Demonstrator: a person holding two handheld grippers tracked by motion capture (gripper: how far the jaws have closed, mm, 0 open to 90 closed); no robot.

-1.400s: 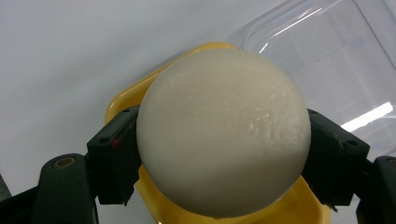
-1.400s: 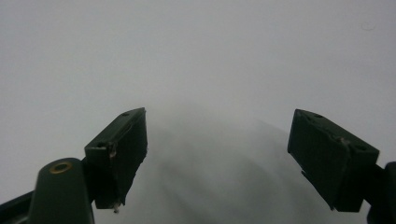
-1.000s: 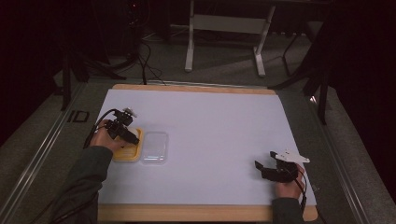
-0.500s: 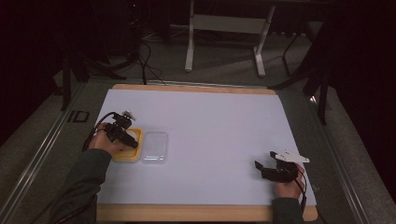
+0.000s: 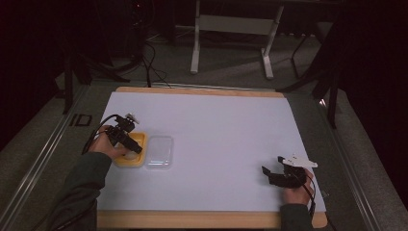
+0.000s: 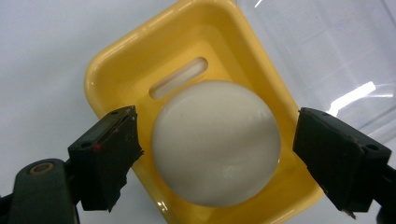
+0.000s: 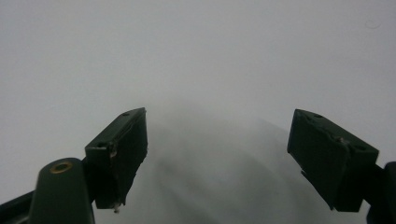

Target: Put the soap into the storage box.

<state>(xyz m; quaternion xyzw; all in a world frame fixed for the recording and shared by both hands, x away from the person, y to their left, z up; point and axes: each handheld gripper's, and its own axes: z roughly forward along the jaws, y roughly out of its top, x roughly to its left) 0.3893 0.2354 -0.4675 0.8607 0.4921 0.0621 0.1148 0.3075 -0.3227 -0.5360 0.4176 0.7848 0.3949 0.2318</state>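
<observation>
A yellow soap dish [image 6: 140, 60] [image 5: 139, 139] lies at the table's left, and a round white bar of soap [image 6: 215, 142] [image 5: 130, 155] rests in it. My left gripper [image 6: 217, 149] [image 5: 126, 138] hovers over the dish, open, one jaw on each side of the soap with a gap to both. A clear plastic lid [image 5: 159, 152] [image 6: 327, 51] lies flat right beside the dish. At the table's near right, my right gripper [image 5: 276, 174] [image 7: 217, 158] is open above the bare white surface, with nothing between its jaws.
A white sheet [image 5: 216, 139] covers the wooden tabletop [image 5: 192, 219]. A grey metal rail [image 5: 43, 159] runs along the left side. Beyond the far edge stand a white stand [image 5: 231, 29] and dark cables on the floor.
The left gripper has shifted slightly toward the near end of the yellow dish. The right gripper has stayed in place.
</observation>
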